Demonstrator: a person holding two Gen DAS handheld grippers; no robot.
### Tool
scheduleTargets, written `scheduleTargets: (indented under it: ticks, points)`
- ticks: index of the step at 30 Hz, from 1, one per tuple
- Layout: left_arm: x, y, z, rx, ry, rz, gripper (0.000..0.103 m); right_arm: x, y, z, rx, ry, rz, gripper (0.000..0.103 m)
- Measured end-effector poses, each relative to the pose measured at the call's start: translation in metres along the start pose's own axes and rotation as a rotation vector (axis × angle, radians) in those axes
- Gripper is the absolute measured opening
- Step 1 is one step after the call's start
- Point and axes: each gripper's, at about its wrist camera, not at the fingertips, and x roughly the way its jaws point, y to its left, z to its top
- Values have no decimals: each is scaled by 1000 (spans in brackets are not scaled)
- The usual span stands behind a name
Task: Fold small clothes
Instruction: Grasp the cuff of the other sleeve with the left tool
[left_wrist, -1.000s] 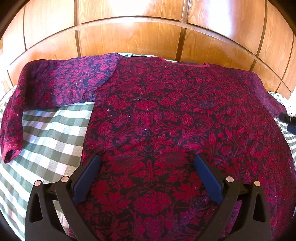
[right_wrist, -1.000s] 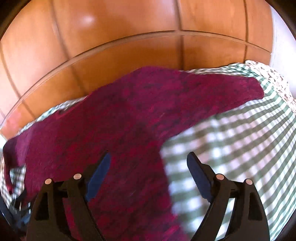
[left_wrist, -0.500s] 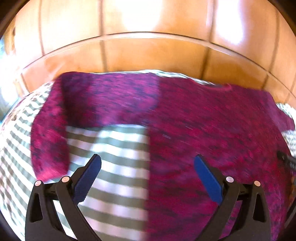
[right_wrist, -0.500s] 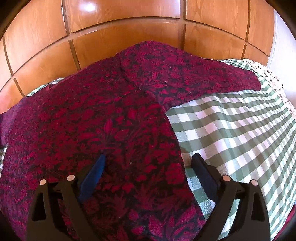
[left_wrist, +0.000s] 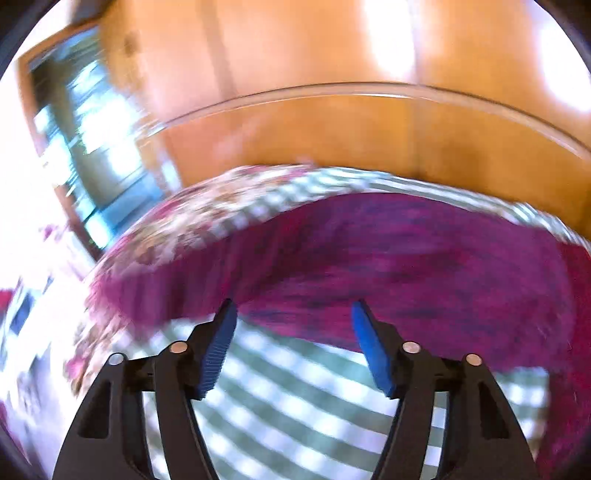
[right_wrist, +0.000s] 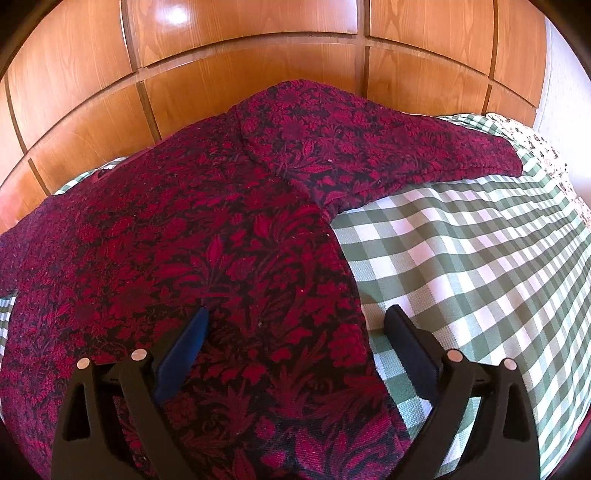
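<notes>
Left hand-held gripper (left_wrist: 291, 314) has swung from the garment's body to its left sleeve (left_wrist: 332, 258); jaws just narrowed, grasping nothing. Right hand-held gripper (right_wrist: 295, 321) gapes over the garment's (right_wrist: 184, 240) edge on the checked bed cover (right_wrist: 461, 258).

Left tongs (left_wrist: 291, 314) swung toward the sleeve (left_wrist: 258, 273) (jaws narrowing, nothing gripped).

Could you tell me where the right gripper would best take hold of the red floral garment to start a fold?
Probably the garment's straight side edge where it meets the green checked cloth, low down near the hem. The right gripper already straddles that edge with its jaws open, one over the fabric, one over the cloth. Coming in from the cloth side, a finger could slip under the flat-lying edge and pinch a single layer.
</notes>
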Motion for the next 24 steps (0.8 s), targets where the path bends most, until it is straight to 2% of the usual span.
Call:
scheduleTargets:
  ticks: [1,4,7,10,14,15,17,18,21,24]
  points:
    - [0,14,-2,-60,7,-5,79,0,0,0,0,1,0,96]
    - [-6,32,-18,-155,28,-94,80,0,-1,0,1,0,0,96]
    - [-15,26,-42,-201,72,-235,80,0,-1,1,1,-1,0,96]
    - [-19,11,-56,-276,95,-431,80,1,-1,1,3,-1,2,96]
    - [-9,2,-55,-416,104,-584,80,1,-1,1,4,-1,3,96]
    - [-4,3,-53,-458,109,-591,80,1,-1,1,5,-2,4,96]
    - [5,7,-51,-541,119,-581,90,1,0,1,3,-1,1,96]
    - [9,10,-51,-574,116,-575,91,1,0,2,3,-1,1,96]
    - [19,19,-52,-646,104,-554,92,1,-1,1,2,-1,1,96]
    - [24,23,-43,-674,86,-540,92,1,2,2,0,1,-1,97]
